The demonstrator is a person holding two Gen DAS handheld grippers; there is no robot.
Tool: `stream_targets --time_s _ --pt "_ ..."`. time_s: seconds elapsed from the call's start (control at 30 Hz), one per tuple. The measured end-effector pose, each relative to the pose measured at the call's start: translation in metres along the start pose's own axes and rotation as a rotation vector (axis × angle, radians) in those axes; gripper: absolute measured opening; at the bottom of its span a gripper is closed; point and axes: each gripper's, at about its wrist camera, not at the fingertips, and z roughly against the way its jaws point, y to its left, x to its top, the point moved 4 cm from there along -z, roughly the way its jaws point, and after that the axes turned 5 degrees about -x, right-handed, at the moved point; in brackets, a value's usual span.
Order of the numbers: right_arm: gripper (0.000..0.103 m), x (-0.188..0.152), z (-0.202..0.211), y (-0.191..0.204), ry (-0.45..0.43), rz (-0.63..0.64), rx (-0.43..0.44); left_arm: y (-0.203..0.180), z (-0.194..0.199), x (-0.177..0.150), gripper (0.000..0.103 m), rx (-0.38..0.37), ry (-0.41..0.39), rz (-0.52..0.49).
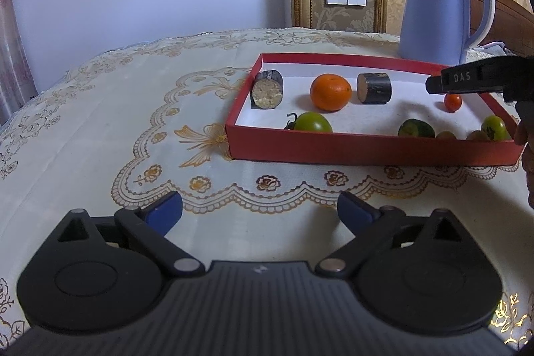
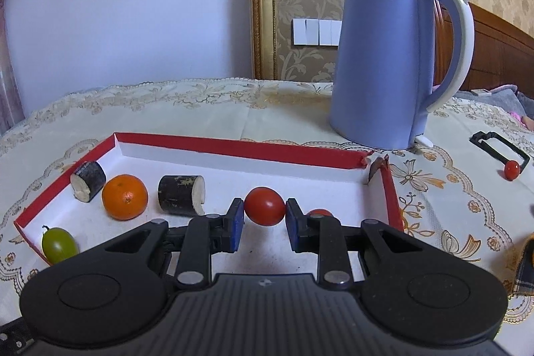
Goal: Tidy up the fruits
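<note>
A red tray [image 1: 367,152] with a white floor lies on the tablecloth. In it are an orange [image 1: 330,91], two dark cut cylinders [image 1: 267,90] [image 1: 373,88], several green tomatoes [image 1: 313,122] and a small red tomato [image 1: 453,102]. My left gripper [image 1: 260,206] stands open over bare cloth in front of the tray, with nothing between its blue pads. My right gripper [image 2: 264,206] is shut on a red tomato [image 2: 264,206] above the tray's floor [image 2: 187,155], right of the orange [image 2: 124,196]. Another red fruit [image 2: 318,212] peeks out behind its right finger. In the left wrist view the right gripper [image 1: 434,85] reaches in from the right.
A tall blue kettle [image 2: 383,62] stands just behind the tray's far right corner, which is torn [image 2: 368,160]. Right of the tray, a small red tomato [image 2: 511,170] lies beside a black frame [image 2: 499,149] on the cloth. A person's hand [image 1: 527,155] shows at the right edge.
</note>
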Motion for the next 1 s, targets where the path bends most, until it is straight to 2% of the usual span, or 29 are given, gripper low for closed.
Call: stream_targets --time_s 0.33,0.47,0.63,0.73,1.0 --pt "0.029 -0.003 -0.003 0.002 0.017 0.009 -0.001 0.000 0.000 0.000 0.101 -0.006 -0.003 -0.001" --pt "0.048 -0.004 -0.001 0.001 0.008 0.005 -0.007 0.001 0.001 0.000 0.102 -0.008 -0.006 0.002" --pt "0.049 -0.003 0.024 0.004 -0.045 0.023 0.017 0.001 0.002 0.000 0.103 -0.004 -0.013 0.006" --pt "0.062 -0.005 0.043 0.008 -0.086 0.034 0.036 0.001 0.001 0.001 0.103 -0.002 -0.014 0.003" --pt "0.063 -0.014 0.065 0.011 -0.109 0.031 0.073 0.002 0.002 0.000 0.103 0.000 -0.012 0.006"
